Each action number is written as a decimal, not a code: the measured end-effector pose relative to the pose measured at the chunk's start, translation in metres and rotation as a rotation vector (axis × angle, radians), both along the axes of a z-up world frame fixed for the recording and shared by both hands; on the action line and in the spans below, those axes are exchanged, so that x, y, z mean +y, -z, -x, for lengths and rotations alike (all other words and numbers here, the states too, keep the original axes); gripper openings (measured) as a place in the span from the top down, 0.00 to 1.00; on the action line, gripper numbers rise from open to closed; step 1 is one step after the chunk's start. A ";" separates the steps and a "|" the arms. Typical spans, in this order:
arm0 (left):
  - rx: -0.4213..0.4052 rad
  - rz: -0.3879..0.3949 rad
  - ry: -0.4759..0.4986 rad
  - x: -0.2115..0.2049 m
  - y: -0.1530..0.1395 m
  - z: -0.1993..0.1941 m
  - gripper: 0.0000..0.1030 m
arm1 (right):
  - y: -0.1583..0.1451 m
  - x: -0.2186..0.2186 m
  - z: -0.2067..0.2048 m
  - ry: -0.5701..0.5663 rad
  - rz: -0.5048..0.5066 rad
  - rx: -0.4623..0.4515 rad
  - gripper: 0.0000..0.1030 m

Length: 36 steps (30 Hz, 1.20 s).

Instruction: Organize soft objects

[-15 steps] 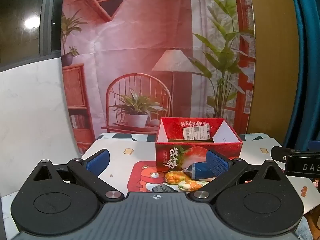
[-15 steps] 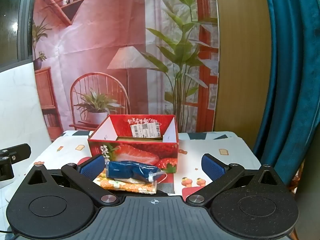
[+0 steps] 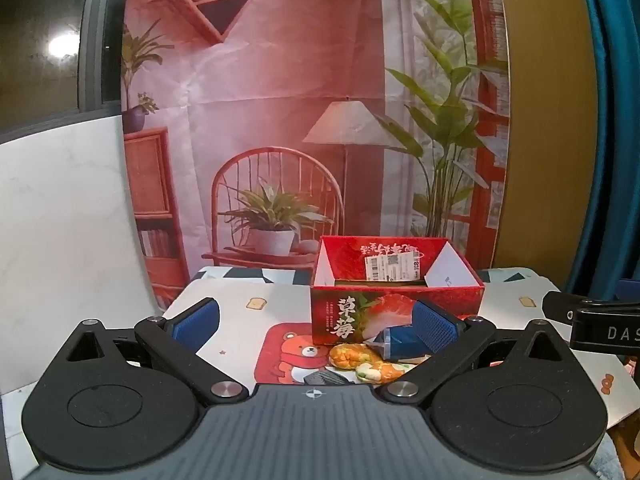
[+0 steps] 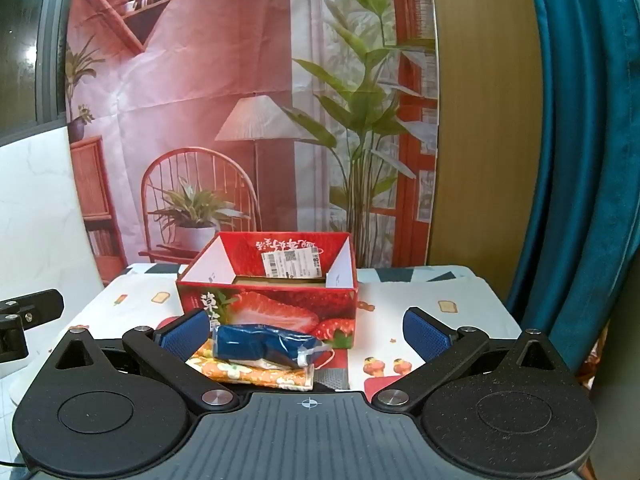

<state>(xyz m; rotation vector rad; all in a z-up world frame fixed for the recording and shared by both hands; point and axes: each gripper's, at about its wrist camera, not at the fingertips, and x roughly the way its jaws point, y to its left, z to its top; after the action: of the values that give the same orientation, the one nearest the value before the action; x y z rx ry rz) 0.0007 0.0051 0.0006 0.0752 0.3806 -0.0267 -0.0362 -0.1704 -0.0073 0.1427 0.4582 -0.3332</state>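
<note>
A red strawberry box [image 3: 396,304] [image 4: 268,300] stands open-topped in the middle of the table. In front of it lies a dark blue soft pack [image 4: 264,346] [image 3: 396,342] on top of an orange flowered cloth [image 4: 256,372] [image 3: 360,360]. My left gripper [image 3: 316,326] is open, its right pad beside the blue pack with nothing between the pads. My right gripper [image 4: 308,334] is open too, and the blue pack lies low between its fingers near the left pad, untouched.
The table [image 4: 452,292] wears a white cartoon cloth with a red bear mat [image 3: 288,356]. A printed room backdrop hangs behind it. A white panel [image 3: 60,240] stands left and a teal curtain [image 4: 580,160] right. The other gripper's black frame [image 3: 592,326] [image 4: 24,312] shows at each view's edge.
</note>
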 end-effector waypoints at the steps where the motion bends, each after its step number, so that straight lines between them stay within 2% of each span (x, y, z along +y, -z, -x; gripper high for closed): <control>1: -0.003 0.000 -0.001 0.000 0.000 0.001 0.00 | 0.000 0.000 0.000 0.000 -0.001 0.000 0.00; 36: -0.017 0.001 -0.002 -0.002 -0.002 0.006 0.00 | -0.001 0.000 0.000 0.000 0.002 -0.002 0.00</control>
<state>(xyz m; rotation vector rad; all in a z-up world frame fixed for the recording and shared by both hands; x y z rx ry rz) -0.0053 0.0029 0.0027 0.0745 0.3633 -0.0241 -0.0361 -0.1702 -0.0063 0.1408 0.4558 -0.3339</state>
